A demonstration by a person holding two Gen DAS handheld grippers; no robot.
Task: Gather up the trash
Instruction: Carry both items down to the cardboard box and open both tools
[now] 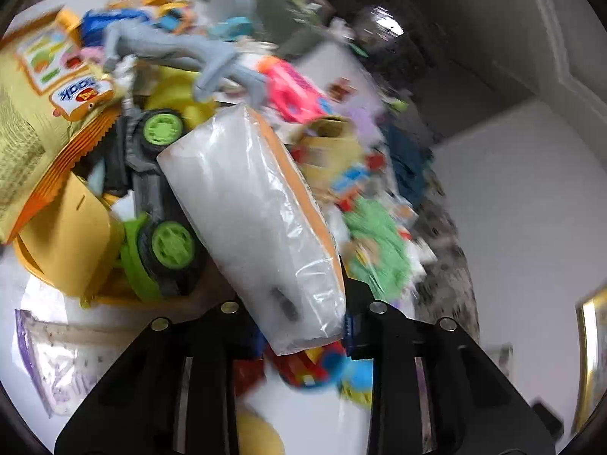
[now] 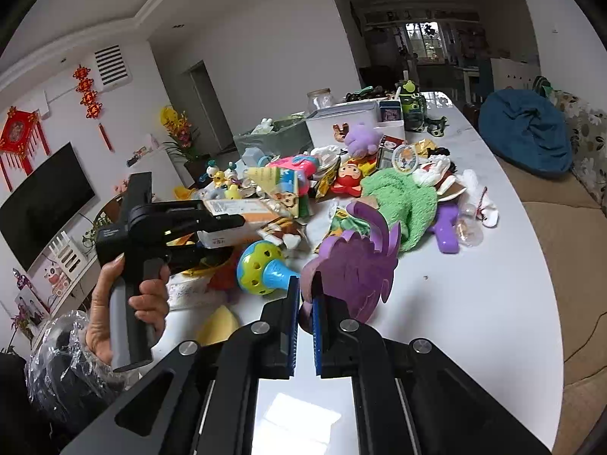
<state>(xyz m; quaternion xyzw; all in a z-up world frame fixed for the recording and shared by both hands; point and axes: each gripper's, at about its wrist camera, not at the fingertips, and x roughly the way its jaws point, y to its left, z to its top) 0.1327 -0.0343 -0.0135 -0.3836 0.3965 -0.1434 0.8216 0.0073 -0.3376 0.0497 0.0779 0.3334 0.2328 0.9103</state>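
My left gripper (image 1: 299,322) is shut on a white tissue pack with an orange edge (image 1: 250,220), held above the toy pile. In the right wrist view the left gripper (image 2: 227,223) holds that pack (image 2: 235,227) over the table's left side. My right gripper (image 2: 305,326) is shut on a purple foam cutout (image 2: 353,265), lifted just above the white table (image 2: 474,303).
The table holds a heap of toys and wrappers: a green-wheeled toy car (image 1: 159,204), a yellow snack bag (image 1: 34,129), a pink toy (image 1: 292,91), a green fuzzy cloth (image 2: 402,197), a blue-green ball toy (image 2: 261,265). A sofa (image 2: 561,227) runs along the right.
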